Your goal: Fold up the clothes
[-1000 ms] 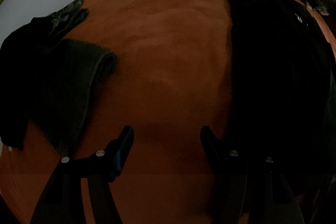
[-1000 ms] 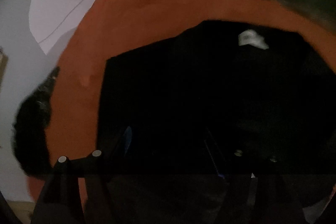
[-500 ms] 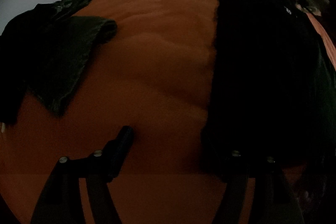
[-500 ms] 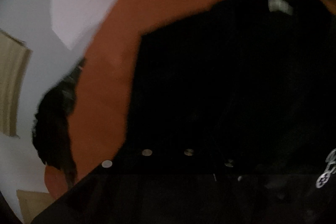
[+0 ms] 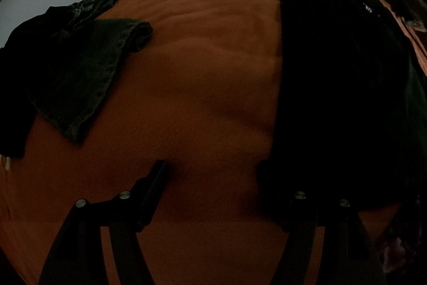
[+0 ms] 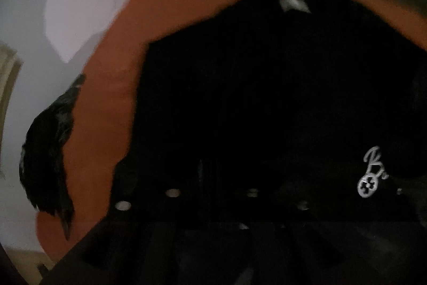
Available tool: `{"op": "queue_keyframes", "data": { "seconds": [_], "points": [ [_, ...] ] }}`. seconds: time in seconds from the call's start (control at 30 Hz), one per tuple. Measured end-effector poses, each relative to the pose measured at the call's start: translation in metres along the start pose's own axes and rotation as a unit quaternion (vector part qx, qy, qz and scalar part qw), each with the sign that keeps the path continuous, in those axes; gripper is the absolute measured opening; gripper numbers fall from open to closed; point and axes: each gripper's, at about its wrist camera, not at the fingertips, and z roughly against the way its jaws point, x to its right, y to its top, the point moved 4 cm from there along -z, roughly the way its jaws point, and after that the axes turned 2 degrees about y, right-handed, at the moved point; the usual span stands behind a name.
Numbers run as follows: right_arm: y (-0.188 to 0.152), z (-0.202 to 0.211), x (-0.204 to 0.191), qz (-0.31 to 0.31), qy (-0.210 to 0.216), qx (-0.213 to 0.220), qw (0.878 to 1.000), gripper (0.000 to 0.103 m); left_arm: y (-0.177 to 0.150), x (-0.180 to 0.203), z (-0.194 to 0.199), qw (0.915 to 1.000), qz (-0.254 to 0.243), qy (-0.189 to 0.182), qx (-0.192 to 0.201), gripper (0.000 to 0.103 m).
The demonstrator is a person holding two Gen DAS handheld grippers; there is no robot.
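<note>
Over orange blanket (image 5: 202, 76), left claw (image 5: 213, 172) wide apart, empty, right claw (image 6: 213, 194) reopening, grip on black garment (image 6: 253, 98) unclear

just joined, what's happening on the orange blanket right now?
A person with a handheld gripper in each hand is folding clothes on an orange blanket. The left gripper is open, low over the blanket at the left edge of a spread black garment. The right gripper is over the same garment; its jaws have just been opening, but the dark view hides any grip. A dark green garment lies aside on the left.
</note>
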Motion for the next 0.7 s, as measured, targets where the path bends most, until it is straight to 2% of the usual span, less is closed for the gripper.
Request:
{"op": "queue_keyframes", "data": {
  "seconds": [0.03,0.1,0.23,0.33,0.43,0.53,0.57,0.6,0.63,0.7],
  "points": [
    [-0.007,-0.002,-0.016,0.017,0.014,-0.005,1.0,0.033,-0.001,0.001,0.002,1.0,0.001,-0.003,0.0,0.07],
    [-0.027,-0.015,-0.047,0.042,0.055,-0.05,0.996,0.034,-0.004,0.004,0.006,0.9999,0.004,-0.01,0.001,0.07],
    [-0.045,-0.058,-0.075,0.033,0.099,-0.115,0.988,0.034,-0.006,0.015,0.013,0.9997,-0.015,-0.012,0.015,0.07],
    [-0.033,-0.102,-0.082,0.009,0.088,-0.121,0.989,0.033,0.0,0.021,0.012,0.9994,-0.02,-0.011,0.024,0.07],
    [-0.017,-0.117,-0.083,-0.049,0.11,-0.104,0.987,0.028,0.008,0.026,0.01,0.9994,-0.011,-0.014,0.029,0.07],
    [-0.016,-0.117,-0.093,-0.028,0.096,-0.087,0.991,0.026,0.002,0.031,0.016,0.9995,0.003,-0.007,0.032,0.065],
    [-0.018,-0.116,-0.096,-0.02,0.089,-0.082,0.992,0.025,-0.002,0.034,0.018,0.9995,0.008,-0.005,0.032,0.058],
    [-0.02,-0.116,-0.099,-0.018,0.088,-0.079,0.993,0.02,-0.007,0.038,0.021,0.9995,0.012,-0.003,0.03,0.045],
    [-0.021,-0.119,-0.102,-0.02,0.089,-0.076,0.993,0.016,-0.01,0.039,0.02,0.9995,0.014,0.003,0.027,0.037],
    [-0.024,-0.121,-0.104,-0.024,0.089,-0.069,0.993,0.015,-0.011,0.039,0.016,0.9993,0.015,0.024,0.025,0.005]
  ]
}}
